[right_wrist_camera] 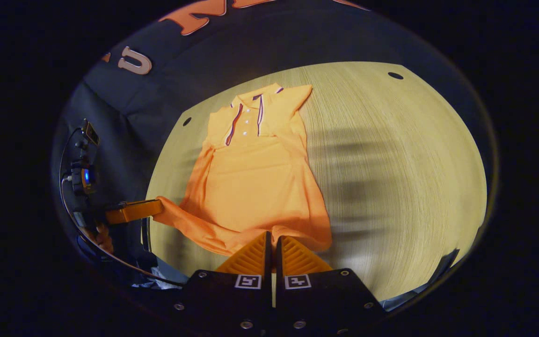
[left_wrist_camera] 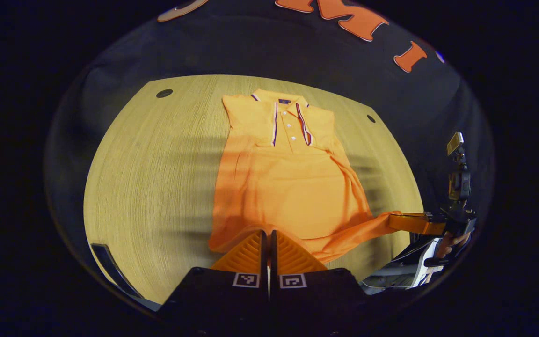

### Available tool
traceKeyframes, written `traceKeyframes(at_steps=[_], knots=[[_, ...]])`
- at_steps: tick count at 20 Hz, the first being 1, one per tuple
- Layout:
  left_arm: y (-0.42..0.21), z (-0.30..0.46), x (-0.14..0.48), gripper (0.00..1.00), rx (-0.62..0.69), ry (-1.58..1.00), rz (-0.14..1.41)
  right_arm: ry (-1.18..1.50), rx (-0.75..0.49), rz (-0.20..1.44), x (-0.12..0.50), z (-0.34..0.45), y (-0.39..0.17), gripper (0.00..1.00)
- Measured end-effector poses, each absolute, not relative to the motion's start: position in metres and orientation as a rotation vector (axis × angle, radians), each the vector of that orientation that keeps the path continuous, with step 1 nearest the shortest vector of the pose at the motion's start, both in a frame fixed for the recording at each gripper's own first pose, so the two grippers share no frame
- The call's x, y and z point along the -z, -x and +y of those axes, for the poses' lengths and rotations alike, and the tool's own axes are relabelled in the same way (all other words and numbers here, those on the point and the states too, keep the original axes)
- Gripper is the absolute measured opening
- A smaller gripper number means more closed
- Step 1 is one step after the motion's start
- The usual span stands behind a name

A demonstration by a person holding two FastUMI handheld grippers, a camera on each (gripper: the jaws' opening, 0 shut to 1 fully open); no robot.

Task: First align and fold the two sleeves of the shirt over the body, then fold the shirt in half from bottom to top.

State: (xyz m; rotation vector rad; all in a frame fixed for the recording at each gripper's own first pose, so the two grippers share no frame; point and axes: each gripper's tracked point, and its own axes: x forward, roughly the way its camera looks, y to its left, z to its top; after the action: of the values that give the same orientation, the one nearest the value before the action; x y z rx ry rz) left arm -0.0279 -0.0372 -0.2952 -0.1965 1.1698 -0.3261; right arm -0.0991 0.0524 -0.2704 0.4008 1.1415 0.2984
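1. Both grippers are pinched closed on the shirt's bottom hem: the left gripper (left_wrist_camera: 268,241) at one corner, the right gripper (right_wrist_camera: 272,243) at the other.
2. Largest thing, the wooden table (left_wrist_camera: 157,178), carries the orange shirt (left_wrist_camera: 288,182) lying flat, collar (left_wrist_camera: 281,99) far from the grippers, sleeves already folded in.
3. If one corner lifts ahead of the other, the halves likely land skewed.
4. Thin hem fabric could slip from either pinch mid-fold, leaving a bunched bottom edge.
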Motion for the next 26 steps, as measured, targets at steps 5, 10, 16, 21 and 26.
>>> traceKeyframes(at_steps=[5, 10, 16, 21, 26], knots=[[-0.045, -0.033, 0.269, 0.01, 0.345, 0.182, 1.083, -0.388, -0.286, 1.063, 0.242, 0.049, 0.033, 0.04], [-0.103, -0.035, 0.257, 0.01, 0.378, 0.124, 1.039, -0.350, -0.286, 1.002, 0.222, 0.046, -0.021, 0.04], [-0.177, -0.030, 0.253, 0.01, 0.353, 0.082, 0.951, -0.310, -0.283, 0.967, 0.214, 0.057, -0.092, 0.04], [-0.245, -0.016, 0.262, 0.01, 0.290, 0.009, 0.871, -0.299, -0.249, 0.944, 0.219, 0.056, -0.156, 0.04], [-0.291, -0.008, 0.276, 0.01, 0.238, -0.042, 0.814, -0.274, -0.201, 0.927, 0.233, 0.049, -0.207, 0.04]])
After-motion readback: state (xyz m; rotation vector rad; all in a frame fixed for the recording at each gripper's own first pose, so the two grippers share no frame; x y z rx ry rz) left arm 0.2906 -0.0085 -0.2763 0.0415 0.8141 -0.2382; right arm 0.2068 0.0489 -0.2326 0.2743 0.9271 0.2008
